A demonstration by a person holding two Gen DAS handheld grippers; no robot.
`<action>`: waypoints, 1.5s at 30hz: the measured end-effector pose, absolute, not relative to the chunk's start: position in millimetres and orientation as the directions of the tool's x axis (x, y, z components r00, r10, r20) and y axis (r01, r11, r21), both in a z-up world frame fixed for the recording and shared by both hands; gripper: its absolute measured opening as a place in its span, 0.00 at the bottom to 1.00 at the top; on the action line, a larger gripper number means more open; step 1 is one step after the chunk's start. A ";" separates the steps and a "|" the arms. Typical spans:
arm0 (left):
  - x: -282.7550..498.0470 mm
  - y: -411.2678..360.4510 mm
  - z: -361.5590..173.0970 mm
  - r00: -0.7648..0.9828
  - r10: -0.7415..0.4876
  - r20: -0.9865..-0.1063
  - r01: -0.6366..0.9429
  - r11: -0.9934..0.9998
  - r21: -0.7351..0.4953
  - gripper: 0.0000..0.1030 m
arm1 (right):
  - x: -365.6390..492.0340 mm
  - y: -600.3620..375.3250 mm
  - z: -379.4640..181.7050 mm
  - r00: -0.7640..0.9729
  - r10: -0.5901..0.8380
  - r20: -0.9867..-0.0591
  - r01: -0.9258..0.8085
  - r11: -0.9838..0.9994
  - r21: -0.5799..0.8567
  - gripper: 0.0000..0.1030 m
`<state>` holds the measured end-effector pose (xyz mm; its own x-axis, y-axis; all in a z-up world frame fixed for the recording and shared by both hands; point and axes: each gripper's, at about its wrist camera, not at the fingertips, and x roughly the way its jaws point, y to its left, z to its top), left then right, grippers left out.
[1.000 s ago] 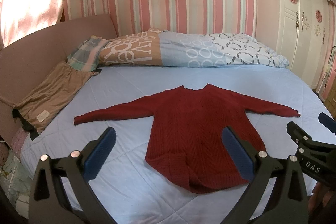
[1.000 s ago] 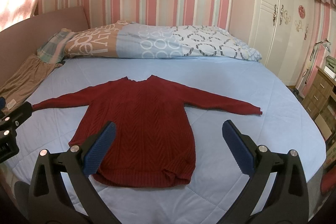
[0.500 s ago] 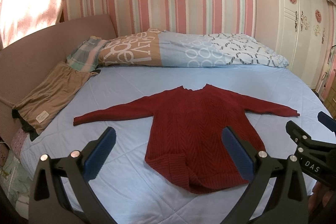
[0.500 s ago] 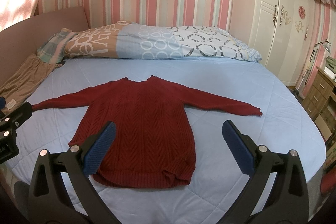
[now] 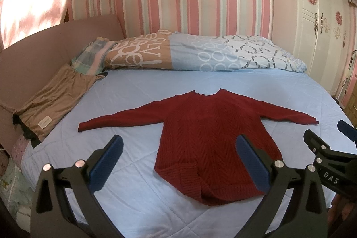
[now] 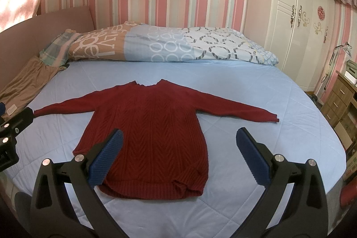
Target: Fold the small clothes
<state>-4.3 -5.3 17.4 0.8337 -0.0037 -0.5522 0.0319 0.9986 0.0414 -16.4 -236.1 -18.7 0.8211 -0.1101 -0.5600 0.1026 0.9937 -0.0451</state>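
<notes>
The sweater [image 6: 147,137] lay flat on the bed [image 6: 256,90], neck toward the duvet [image 6: 169,46], both sleeves spread wide. Its hem was not tidy: in the left wrist view one near corner was turned up on itself, and the bottom edge bulged in a small ripple.

The left gripper [image 5: 178,160] hung above the near edge of the bed with its jaws wide apart and nothing between them; its pads [image 5: 107,160] framed the sweater's left side and the bare sheet beside it. The right gripper [image 6: 178,157] was likewise spread and empty, over the sweater's right side, and neither touched the cloth.

No fold appeared to have been made, so the step in hand looked like the first one. It would probably go best if the turned hem corner were flattened first, or the crease would be locked into the stack. Each sleeve could then be pinched near its cuff and laid across the chest. The knit looked thick and soft, so a deep bite would likely hold better than a fingertip nip.

A tan garment [image 5: 53,99] lay well apart at the left edge.
</notes>
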 end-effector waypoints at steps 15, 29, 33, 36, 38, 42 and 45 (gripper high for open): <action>-3.0 -4.3 14.3 0.834 -0.003 -0.552 0.032 0.999 0.041 0.98 | -15.2 -236.8 -17.5 0.821 -0.112 -0.560 0.102 0.994 -0.049 0.97; -2.9 -2.6 12.2 0.834 -0.004 -0.552 0.030 0.999 0.039 0.98 | -12.8 -233.9 -19.4 0.823 -0.116 -0.556 0.105 0.993 -0.051 0.97; -2.8 -2.1 12.2 0.834 -0.004 -0.551 0.030 0.999 0.039 0.98 | -11.1 -234.1 -20.0 0.821 -0.115 -0.560 0.104 0.993 -0.051 0.97; -2.5 -2.8 12.9 0.832 -0.003 -0.554 0.033 0.999 0.043 0.98 | -13.3 -232.9 -20.5 0.816 -0.112 -0.568 0.102 0.994 -0.050 0.97; -2.3 -1.7 9.0 0.833 -0.003 -0.554 0.034 0.998 0.045 0.98 | -12.5 -230.3 -25.9 0.816 -0.111 -0.567 0.100 0.994 -0.051 0.97; -0.8 -0.3 7.6 0.831 -0.001 -0.556 0.031 0.998 0.045 0.98 | -9.2 -230.4 -24.2 0.820 -0.113 -0.561 0.096 0.994 -0.060 0.97; -0.2 0.3 4.9 0.829 -0.010 -0.559 0.041 0.998 0.042 0.98 | -5.1 -229.5 -22.8 0.822 -0.113 -0.558 0.093 0.994 -0.063 0.97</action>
